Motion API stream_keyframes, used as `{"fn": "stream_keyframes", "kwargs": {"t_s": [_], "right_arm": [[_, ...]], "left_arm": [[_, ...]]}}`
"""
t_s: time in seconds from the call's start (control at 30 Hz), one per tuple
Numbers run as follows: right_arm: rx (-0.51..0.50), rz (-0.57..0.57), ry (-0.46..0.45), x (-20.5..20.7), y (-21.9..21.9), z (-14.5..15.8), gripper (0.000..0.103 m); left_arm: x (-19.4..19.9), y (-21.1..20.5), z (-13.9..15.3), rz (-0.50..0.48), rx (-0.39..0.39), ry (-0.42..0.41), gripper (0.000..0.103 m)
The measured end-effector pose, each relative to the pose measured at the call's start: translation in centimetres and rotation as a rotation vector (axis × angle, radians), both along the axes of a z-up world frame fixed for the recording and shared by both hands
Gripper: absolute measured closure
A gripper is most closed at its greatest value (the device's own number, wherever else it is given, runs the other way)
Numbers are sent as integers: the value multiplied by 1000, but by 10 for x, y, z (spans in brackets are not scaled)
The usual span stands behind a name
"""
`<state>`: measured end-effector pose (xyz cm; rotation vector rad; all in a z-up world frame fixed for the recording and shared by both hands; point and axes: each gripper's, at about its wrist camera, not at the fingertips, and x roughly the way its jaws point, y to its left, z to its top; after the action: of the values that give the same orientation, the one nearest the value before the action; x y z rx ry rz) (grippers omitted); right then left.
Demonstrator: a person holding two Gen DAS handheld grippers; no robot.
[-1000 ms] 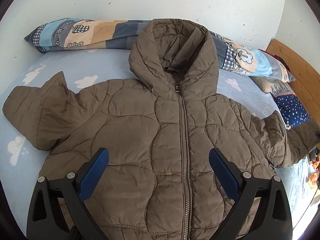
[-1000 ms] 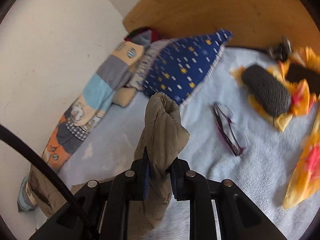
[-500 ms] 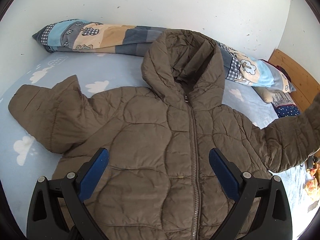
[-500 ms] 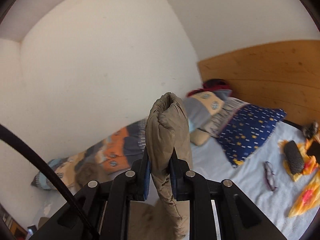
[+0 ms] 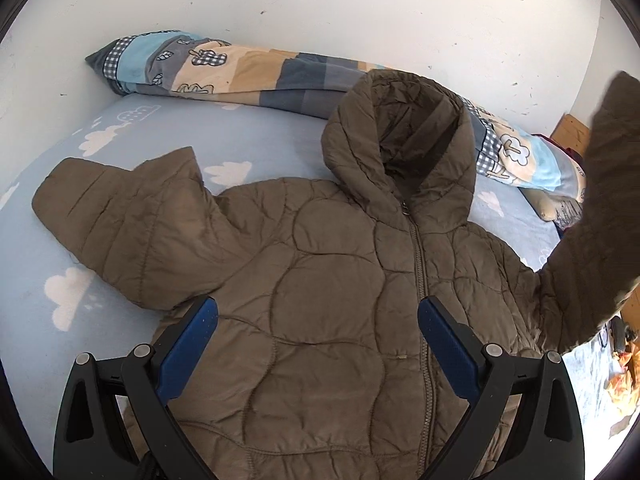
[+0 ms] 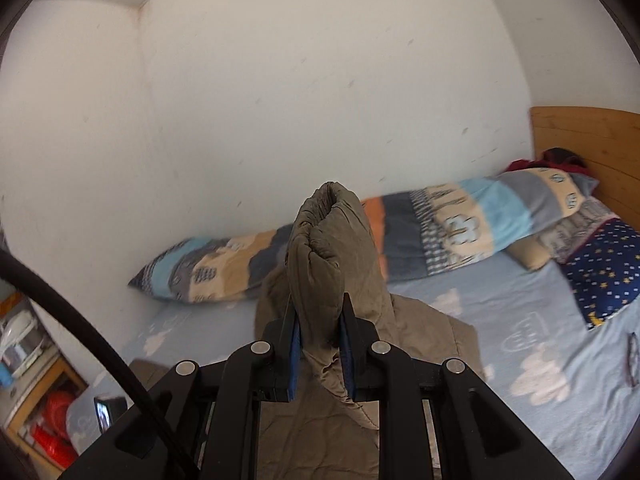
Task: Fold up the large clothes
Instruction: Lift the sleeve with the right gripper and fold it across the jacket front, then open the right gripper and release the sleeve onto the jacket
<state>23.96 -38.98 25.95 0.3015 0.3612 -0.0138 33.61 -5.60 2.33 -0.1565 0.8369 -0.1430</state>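
Observation:
A brown quilted hooded jacket (image 5: 340, 300) lies zipped and front up on the blue cloud-print bed sheet (image 5: 100, 152). Its left sleeve (image 5: 120, 220) lies flat on the sheet. Its right sleeve (image 5: 596, 220) is lifted high in the air at the right edge. My left gripper (image 5: 318, 344) is open and empty, hovering over the jacket's lower front. My right gripper (image 6: 320, 320) is shut on the cuff of the right sleeve (image 6: 324, 248) and holds it up above the jacket body.
A rolled patchwork blanket (image 5: 260, 76) lies along the white wall behind the hood. A dark blue star-print pillow (image 6: 604, 272) and a wooden headboard (image 6: 592, 140) are at the right. Glasses (image 6: 632, 356) lie on the sheet. A phone (image 6: 106, 416) and shelves are at the lower left.
My right gripper has lifted the sleeve cuff higher and swung it leftward over the jacket. The left gripper view has shifted slightly; it stays open.

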Motion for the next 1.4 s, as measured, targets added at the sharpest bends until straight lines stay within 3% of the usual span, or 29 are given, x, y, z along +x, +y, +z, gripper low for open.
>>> {"fn": "stream_keyframes", "kwargs": {"t_s": [0.37, 0.57, 0.77, 0.83, 1.07, 1.4], "right_arm": [[-24, 201, 227, 84, 88, -111, 85], [-20, 276, 347, 110, 128, -175, 85], [12, 325, 397, 113, 142, -212, 85], [43, 332, 404, 111, 146, -216, 83], [148, 403, 434, 112, 149, -216, 44], [241, 301, 318, 76, 86, -164, 42]], "left_arm": [[4, 23, -2, 74, 0, 25, 3], [5, 33, -2, 106, -3, 29, 3], [8, 40, -2, 124, -5, 36, 3], [9, 42, -2, 130, -3, 35, 3], [13, 49, -2, 164, -30, 46, 3], [11, 41, 0, 161, -55, 45, 3]]}}
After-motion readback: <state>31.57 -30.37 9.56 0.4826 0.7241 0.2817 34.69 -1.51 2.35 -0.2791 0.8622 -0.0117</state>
